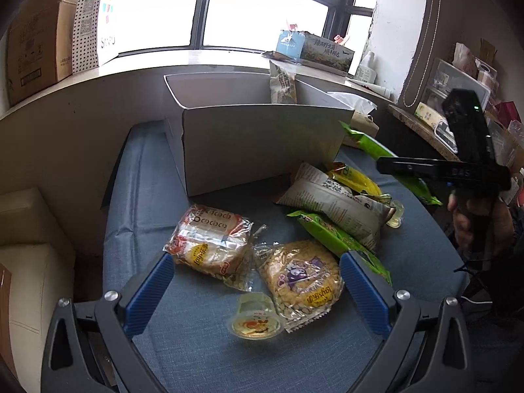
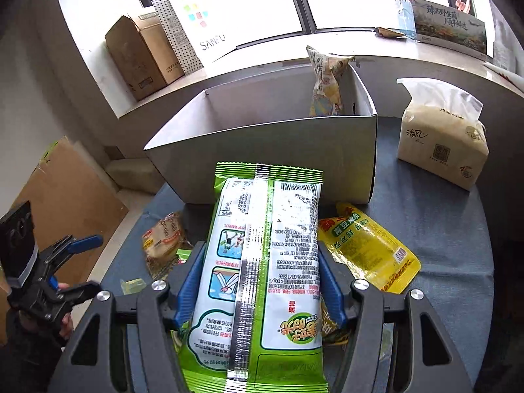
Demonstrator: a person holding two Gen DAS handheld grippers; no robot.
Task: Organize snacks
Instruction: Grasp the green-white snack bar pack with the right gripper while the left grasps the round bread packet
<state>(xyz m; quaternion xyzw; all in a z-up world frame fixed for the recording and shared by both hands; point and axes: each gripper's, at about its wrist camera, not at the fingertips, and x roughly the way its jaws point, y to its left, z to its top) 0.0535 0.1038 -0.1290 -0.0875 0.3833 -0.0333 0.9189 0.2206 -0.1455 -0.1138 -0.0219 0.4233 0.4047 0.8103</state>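
Right wrist view: right gripper (image 2: 262, 275) clamps green packet (image 2: 265, 245).
Left gripper (image 1: 257, 281): jaws wide, empty.
Box (image 2: 262, 150): 12 o'clock.
Advice: lift packet clear over rim before release.

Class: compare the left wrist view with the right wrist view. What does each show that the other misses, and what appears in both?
Left wrist only: a jelly cup and a round yellow snack pack between the open left gripper.
Right wrist only: the printed back of the green packet clamped in the right gripper, and a tissue pack.
Both: the white box holding one upright bag.
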